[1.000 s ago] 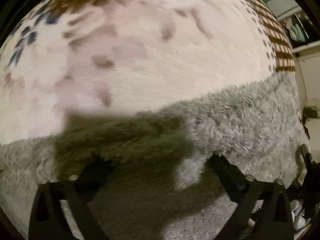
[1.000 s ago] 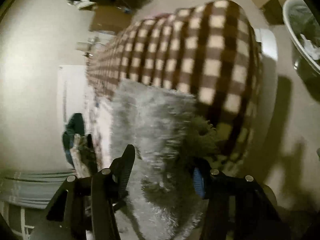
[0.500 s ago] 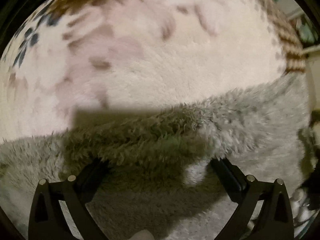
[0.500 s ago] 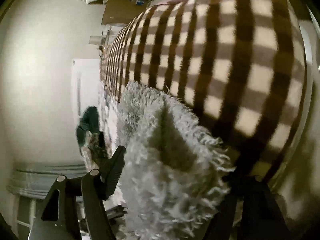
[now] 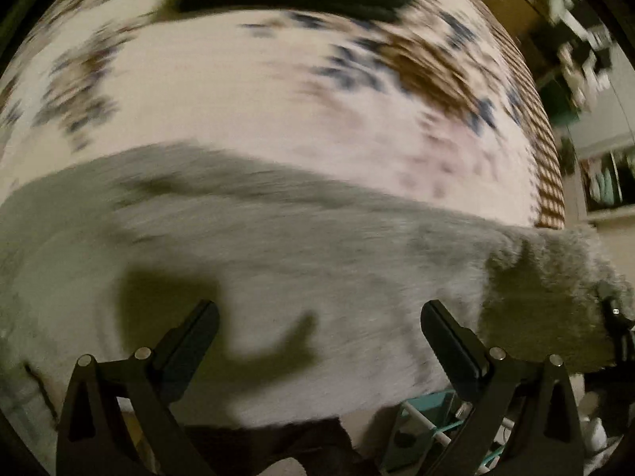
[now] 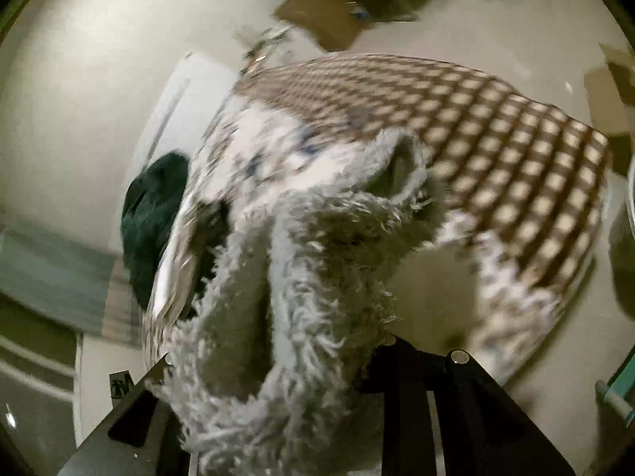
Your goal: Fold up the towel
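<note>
A grey shaggy towel (image 5: pixel 317 246) lies spread across the bed in the blurred left wrist view. My left gripper (image 5: pixel 317 317) hovers over its near part, open wide, with nothing between the fingers (image 5: pixel 198 329). At the right edge a corner of the towel is raised, and part of the other gripper (image 5: pixel 615 317) shows there. In the right wrist view the towel (image 6: pixel 317 258) is bunched up and hangs from my right gripper (image 6: pixel 278 341), which is shut on it high above the bed. The pile hides that gripper's fingertips.
The bed carries a white patterned blanket (image 5: pixel 278 99) and a brown-checked blanket (image 6: pixel 516 158). A dark green cloth (image 6: pixel 154 214) lies at the bed's side. Cardboard pieces (image 6: pixel 329 20) sit on the floor beyond. A teal object (image 5: pixel 428 408) sits below the bed edge, and shelves (image 5: pixel 607 182) stand to the right.
My left gripper has drawn back from the towel fold that lay between its open fingers. My right gripper has risen well above the bed, carrying the towel corner with it.
</note>
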